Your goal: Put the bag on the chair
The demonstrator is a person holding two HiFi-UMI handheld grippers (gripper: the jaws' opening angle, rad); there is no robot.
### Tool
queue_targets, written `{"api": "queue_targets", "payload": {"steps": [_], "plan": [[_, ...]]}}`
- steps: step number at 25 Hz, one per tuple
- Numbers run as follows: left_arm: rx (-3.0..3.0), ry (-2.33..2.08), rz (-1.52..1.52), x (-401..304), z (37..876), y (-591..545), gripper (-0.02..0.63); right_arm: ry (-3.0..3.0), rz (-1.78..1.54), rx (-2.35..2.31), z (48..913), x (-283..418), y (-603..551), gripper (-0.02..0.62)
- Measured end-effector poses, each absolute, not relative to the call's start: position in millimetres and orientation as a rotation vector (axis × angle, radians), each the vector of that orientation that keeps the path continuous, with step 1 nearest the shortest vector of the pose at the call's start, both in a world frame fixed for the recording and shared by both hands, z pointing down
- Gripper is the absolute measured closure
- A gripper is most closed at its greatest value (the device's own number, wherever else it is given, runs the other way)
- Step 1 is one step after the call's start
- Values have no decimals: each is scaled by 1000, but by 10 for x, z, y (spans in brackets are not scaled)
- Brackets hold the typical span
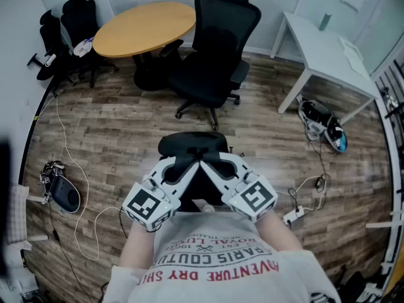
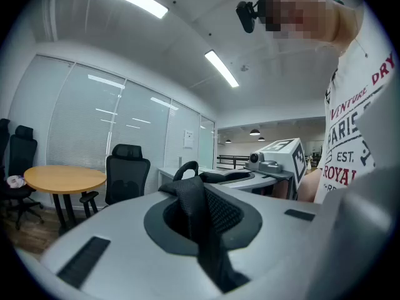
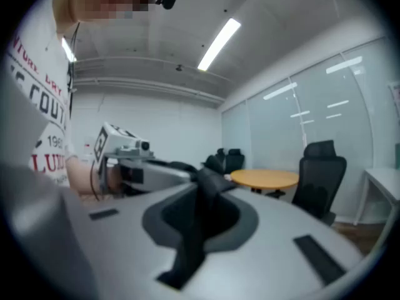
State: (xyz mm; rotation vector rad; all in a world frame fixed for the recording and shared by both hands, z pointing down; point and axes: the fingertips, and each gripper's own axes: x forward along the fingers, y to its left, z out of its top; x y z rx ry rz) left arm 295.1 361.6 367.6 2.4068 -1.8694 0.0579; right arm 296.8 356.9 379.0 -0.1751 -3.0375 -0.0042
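A thin white cable [image 1: 87, 183] is seen looping across the wooden floor at the left, and it could be caught underfoot if the walk to the seat drifts that way.

The left gripper [image 1: 187, 168] is closed on a black woven fabric strap [image 2: 201, 214] that is pinched between its jaws. Only a narrow band is held, so a jerk could let it slide out.

The soft black fabric bag [image 1: 189, 145] is carried close to the person's chest, hanging between the two tools and well apart from the seat. If it is swung, it could strike the seat edge or tip off once set down.

The right gripper [image 1: 213, 168] is likewise clamped on a black strap [image 3: 199, 220]. If one side is released before the other, the load would probably drop lopsided.

The black mesh office chair on castors [image 1: 218, 49] may roll or swivel when pushed.

A white power strip [image 1: 292, 216] lies on the floor at the right, another snag risk.
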Motion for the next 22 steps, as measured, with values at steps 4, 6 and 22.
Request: {"api": "queue_targets", "payload": {"steps": [4, 6, 22], "plan": [[2409, -1872, 69, 2984, 3681, 3617, 560, -3035, -15, -179, 3799, 2997, 3569, 551], [2409, -1871, 70, 2991, 3684, 3607, 560, -3032, -11, -176, 3797, 3004, 3557, 551], [2359, -1824, 73, 2845, 3872, 3397, 560, -2991, 83, -177, 3980, 2864, 3355, 551]]}}
